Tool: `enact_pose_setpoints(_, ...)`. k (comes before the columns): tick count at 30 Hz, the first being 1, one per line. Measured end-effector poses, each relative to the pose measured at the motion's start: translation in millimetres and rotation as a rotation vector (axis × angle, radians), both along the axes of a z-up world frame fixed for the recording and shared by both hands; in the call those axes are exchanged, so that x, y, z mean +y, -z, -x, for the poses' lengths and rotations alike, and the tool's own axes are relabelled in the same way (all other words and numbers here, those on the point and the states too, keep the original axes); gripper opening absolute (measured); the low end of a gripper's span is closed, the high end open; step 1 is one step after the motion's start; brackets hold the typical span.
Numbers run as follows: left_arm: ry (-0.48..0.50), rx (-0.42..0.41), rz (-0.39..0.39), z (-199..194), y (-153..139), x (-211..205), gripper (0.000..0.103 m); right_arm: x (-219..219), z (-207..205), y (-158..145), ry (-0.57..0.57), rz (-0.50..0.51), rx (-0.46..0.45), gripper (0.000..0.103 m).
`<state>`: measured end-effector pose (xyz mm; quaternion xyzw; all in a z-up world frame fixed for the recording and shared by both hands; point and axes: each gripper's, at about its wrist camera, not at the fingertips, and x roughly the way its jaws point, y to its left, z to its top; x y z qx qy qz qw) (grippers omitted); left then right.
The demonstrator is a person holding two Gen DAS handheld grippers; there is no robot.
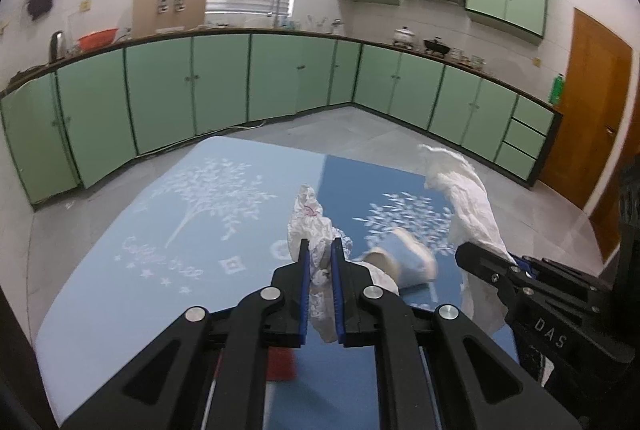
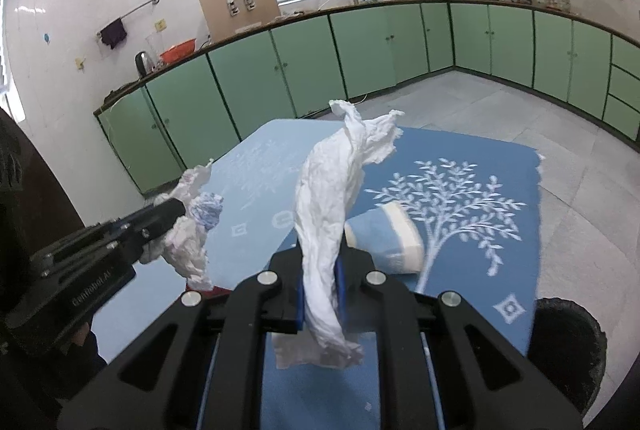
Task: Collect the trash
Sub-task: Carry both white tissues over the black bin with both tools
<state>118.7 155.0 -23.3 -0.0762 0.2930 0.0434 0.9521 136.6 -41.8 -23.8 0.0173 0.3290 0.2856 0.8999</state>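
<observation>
Left gripper [image 1: 320, 250] black with angular cut-out linkage arms, blue ribbed pads [image 1: 336, 294], silver round pivot bolts, right gripper [image 2: 322, 266] matching black, white lettering on each gripper's side

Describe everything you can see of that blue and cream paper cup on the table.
The paper cup lies tipped on its side on the dark blue half of the tablecloth, beside the printed white tree. It looks like paper: a light blue body with a cream band at the rim end and another at the base. Its outline is blurred, so any print or dents cannot be made out. Neither claw touches it; from the right wrist view it sits just beyond the right claw, partly behind the held white tissue.
</observation>
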Motion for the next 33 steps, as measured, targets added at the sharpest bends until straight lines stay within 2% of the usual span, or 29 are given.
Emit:
enact_pose_setpoints(18,0.248,-0.012,-0.008,-5.9,-5.3,-118.2,0.01,-119.1,26.3,-6.5,0.189,0.015,-0.03,0.011)
enact_pose_setpoints(33,0.429,-0.006,-0.008,-15.1,5.6,-214.6,0.01,-215.6,47.6,8.8,0.37,0.042,-0.028,0.011)
